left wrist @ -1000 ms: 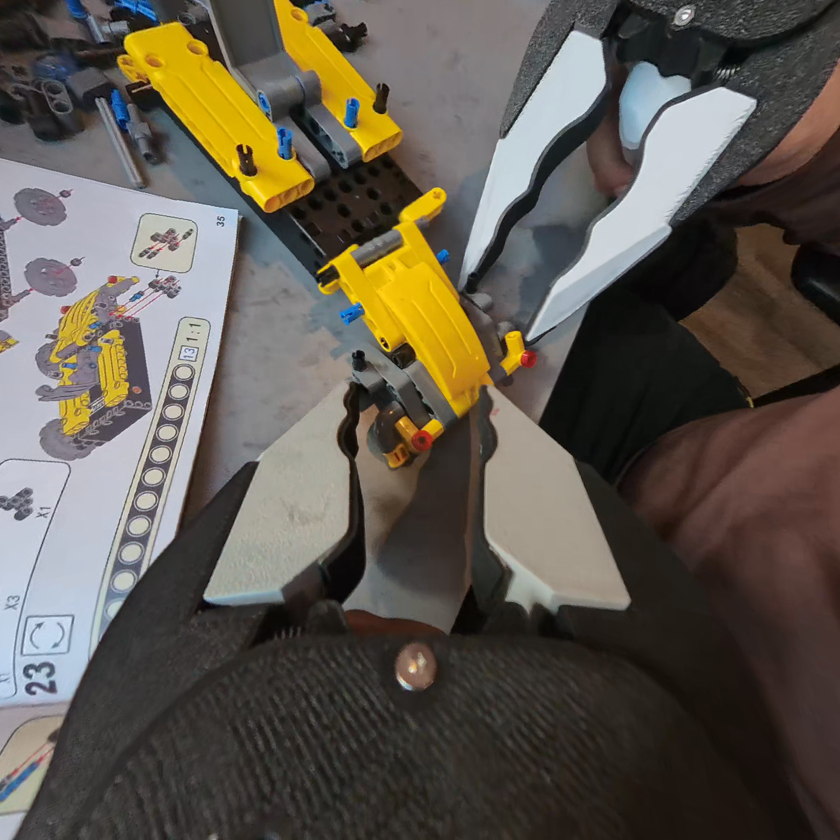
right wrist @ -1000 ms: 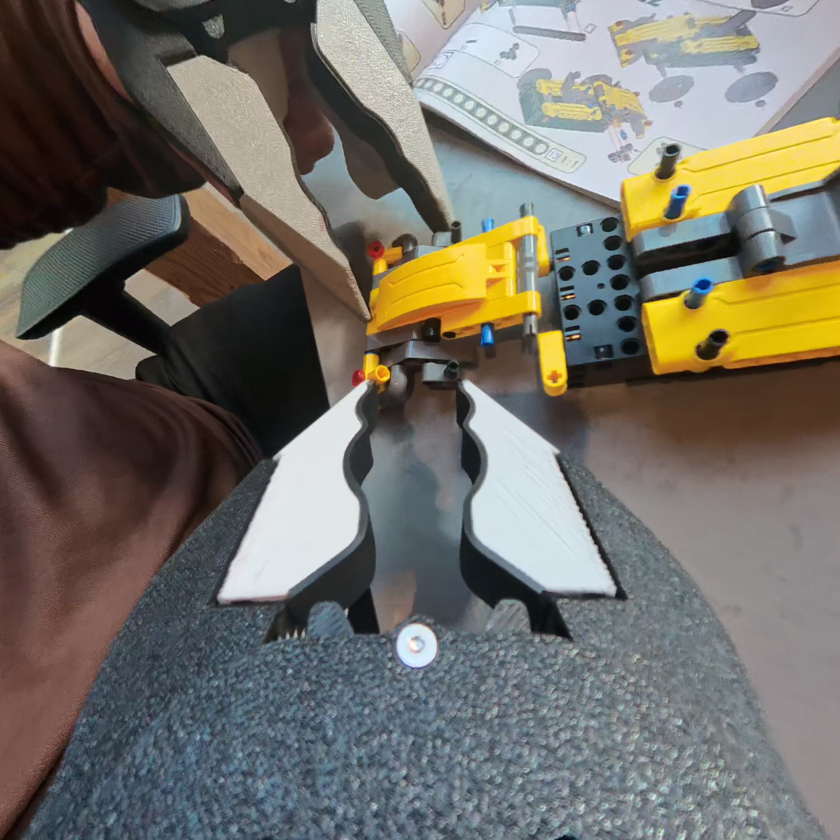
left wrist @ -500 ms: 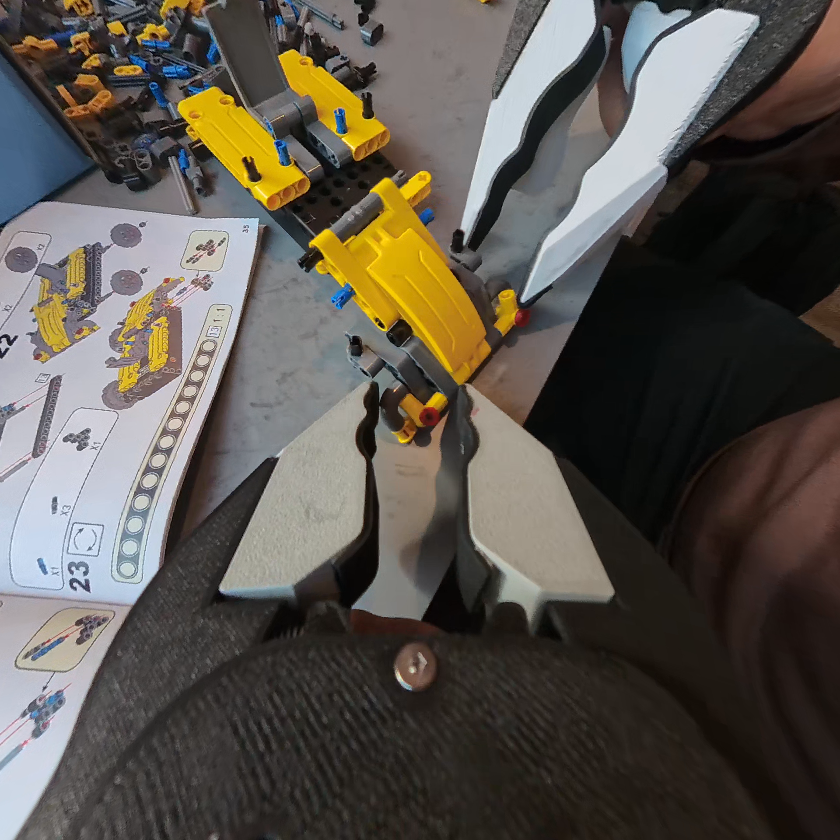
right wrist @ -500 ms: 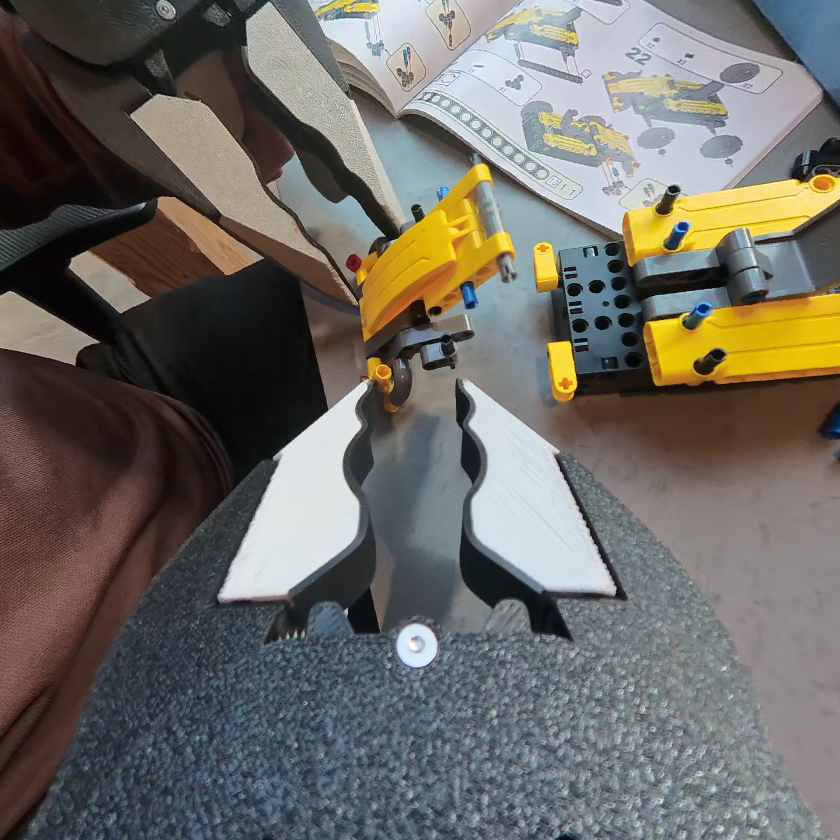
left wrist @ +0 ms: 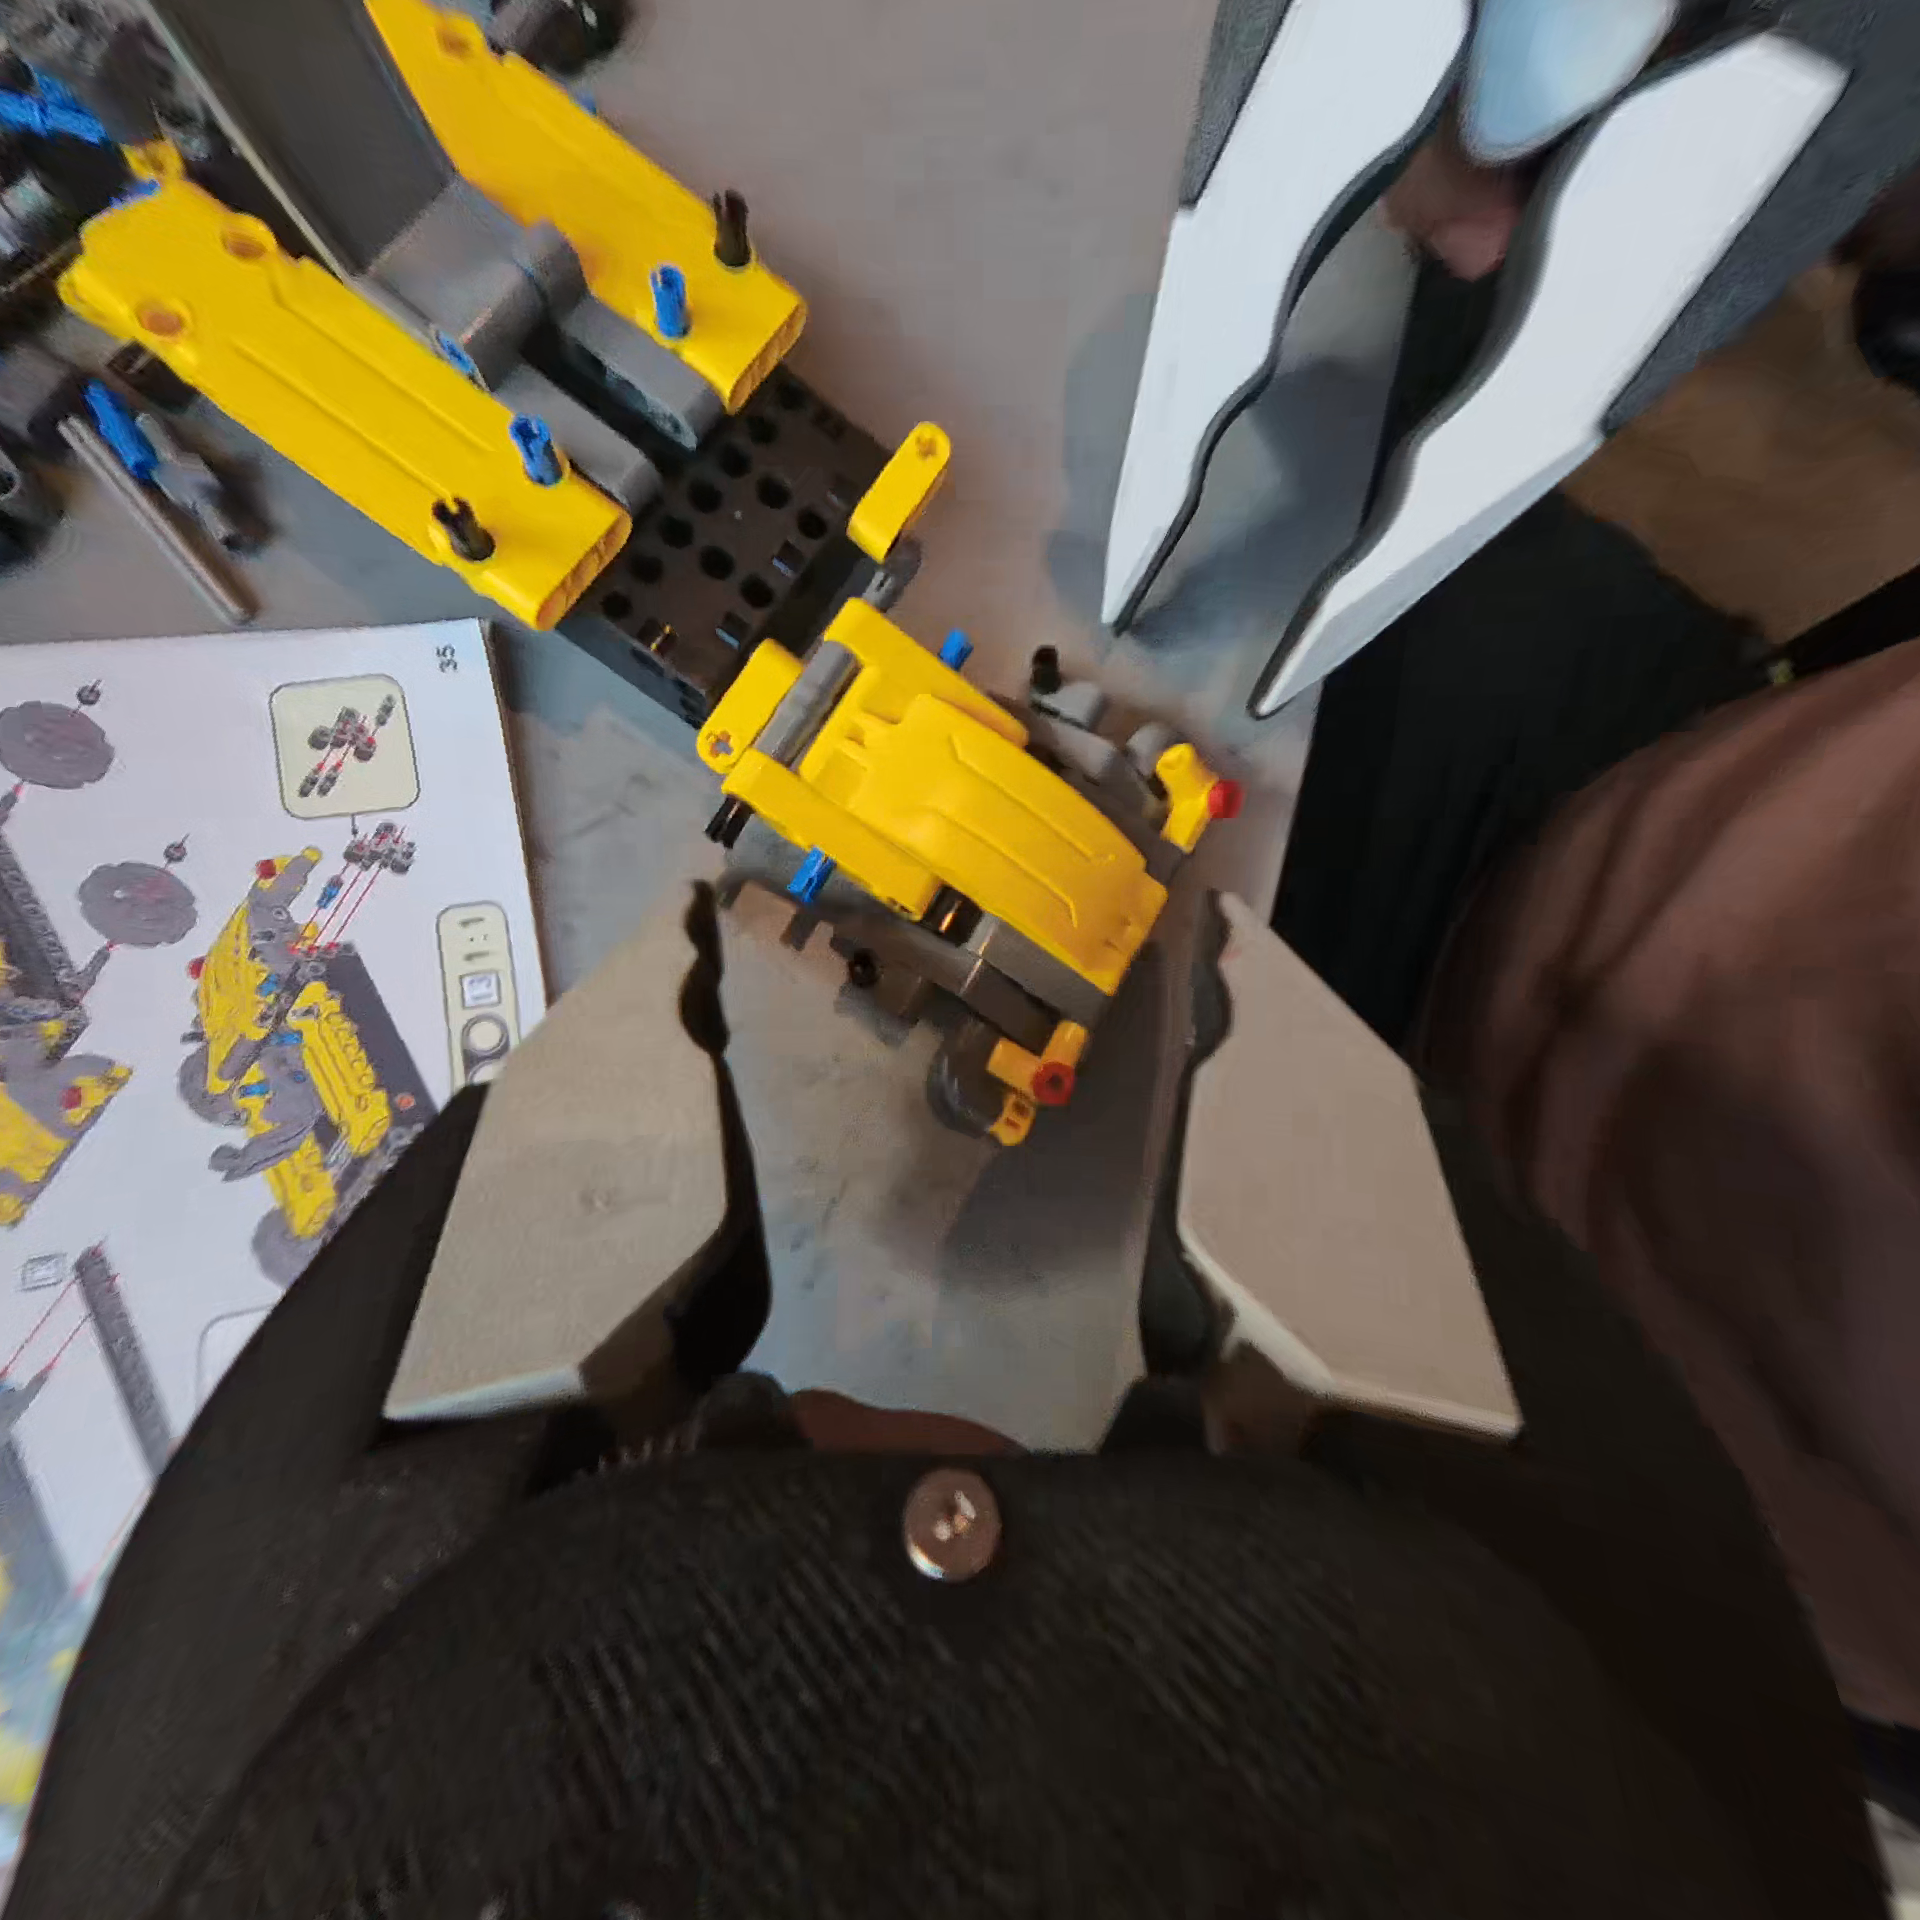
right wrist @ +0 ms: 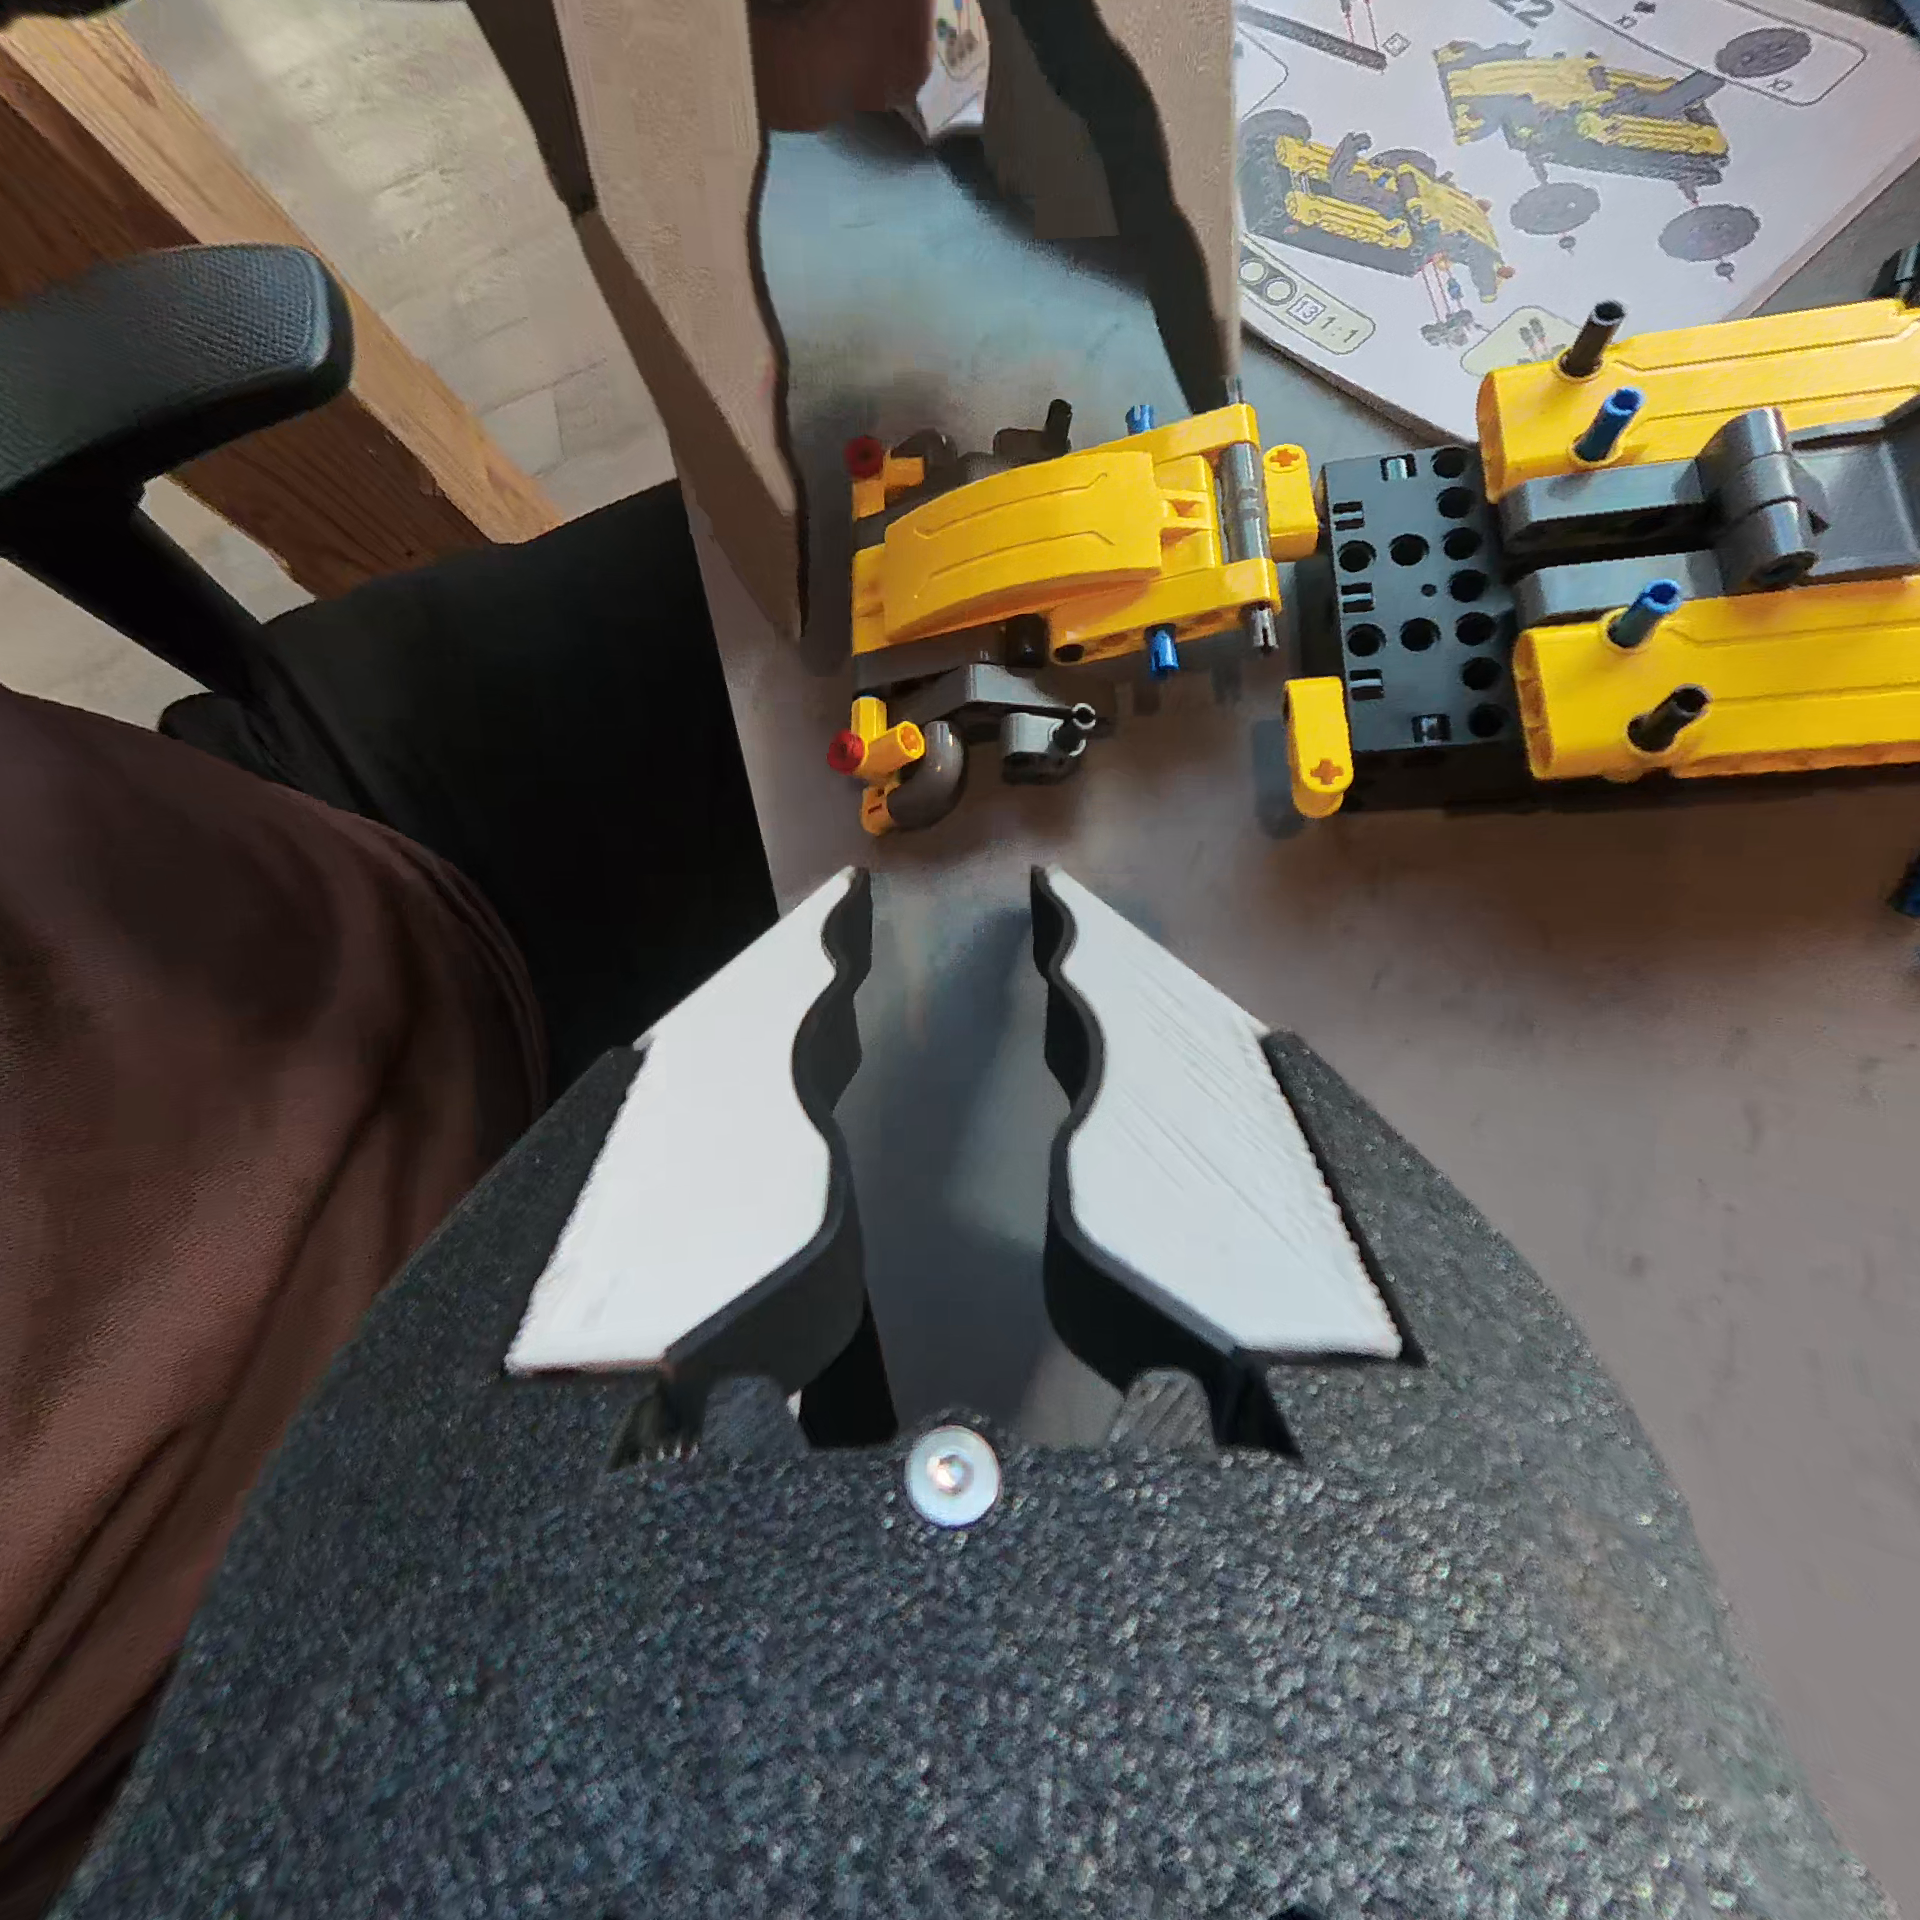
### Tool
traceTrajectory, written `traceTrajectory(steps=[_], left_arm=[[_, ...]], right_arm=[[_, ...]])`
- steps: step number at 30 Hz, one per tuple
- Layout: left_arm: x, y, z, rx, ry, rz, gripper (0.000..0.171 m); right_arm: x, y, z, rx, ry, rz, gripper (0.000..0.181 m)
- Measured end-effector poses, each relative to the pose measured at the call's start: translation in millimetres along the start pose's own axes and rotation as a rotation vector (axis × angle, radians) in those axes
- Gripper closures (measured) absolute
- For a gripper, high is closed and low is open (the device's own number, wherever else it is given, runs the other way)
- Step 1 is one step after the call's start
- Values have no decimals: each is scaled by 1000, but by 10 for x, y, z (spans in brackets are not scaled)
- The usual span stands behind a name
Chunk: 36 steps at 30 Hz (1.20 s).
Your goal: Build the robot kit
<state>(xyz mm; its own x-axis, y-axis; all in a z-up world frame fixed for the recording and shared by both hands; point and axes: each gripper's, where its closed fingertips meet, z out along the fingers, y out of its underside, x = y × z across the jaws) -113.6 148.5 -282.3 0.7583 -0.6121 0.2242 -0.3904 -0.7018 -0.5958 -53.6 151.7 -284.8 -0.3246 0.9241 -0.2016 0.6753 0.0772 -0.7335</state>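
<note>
Lying loose: one yellow subassembly [left wrist: 935,831] | left tool [left wrist: 956,914] spread | right tool [right wrist: 951,883] apart

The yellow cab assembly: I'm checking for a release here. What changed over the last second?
The yellow cab assembly, tilted up off the table half a second ago, now lies flat beside the black chassis. The left gripper has opened wide around it. The right gripper stays open, just short of it. Chassis and instruction booklet unmoved.
</note>
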Motion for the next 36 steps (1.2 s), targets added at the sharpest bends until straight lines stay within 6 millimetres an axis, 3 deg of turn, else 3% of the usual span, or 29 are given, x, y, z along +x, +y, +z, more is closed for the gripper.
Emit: traceTrajectory(steps=[3,5,7,11,14,17,18,20,23,26,28,32,34,36], left_arm=[[-22,-131,-32,88,4,-8,118],[-27,-150,-35,127,-7,19,119],[-25,-137,-46,184,23,-59,123],[-30,-111,-234,385,-10,-104,139],[11,-205,-402,497,-67,-12,153],[66,-206,-401,504,-41,-16,155],[82,-213,-410,516,-41,-10,163],[107,-213,-423,520,-75,34,164],[0,-109,-372,423,-177,11,161],[-134,133,-391,290,-319,-16,157],[-85,211,-400,264,-306,-66,146],[71,179,-371,287,-268,-110,123],[133,102,-327,311,-237,-102,119],[111,59,-233,291,-196,-112,104]], right_arm=[[-1,-22,-63,41,-14,23,154],[0,-60,-96,71,-49,54,154],[-2,-85,-98,81,-105,102,152],[-28,-213,-73,125,-186,171,152],[57,-308,26,124,-170,190,146],[43,-457,127,150,-194,199,142],[44,-495,156,153,-193,204,143],[35,-560,196,169,-180,200,144],[41,-479,248,103,-102,161,146],[34,-426,132,88,-11,128,144],[30,-397,55,86,23,139,144],[42,-358,-33,72,73,151,143],[33,-337,-5,50,72,164,139],[42,-310,45,30,74,165,137]])
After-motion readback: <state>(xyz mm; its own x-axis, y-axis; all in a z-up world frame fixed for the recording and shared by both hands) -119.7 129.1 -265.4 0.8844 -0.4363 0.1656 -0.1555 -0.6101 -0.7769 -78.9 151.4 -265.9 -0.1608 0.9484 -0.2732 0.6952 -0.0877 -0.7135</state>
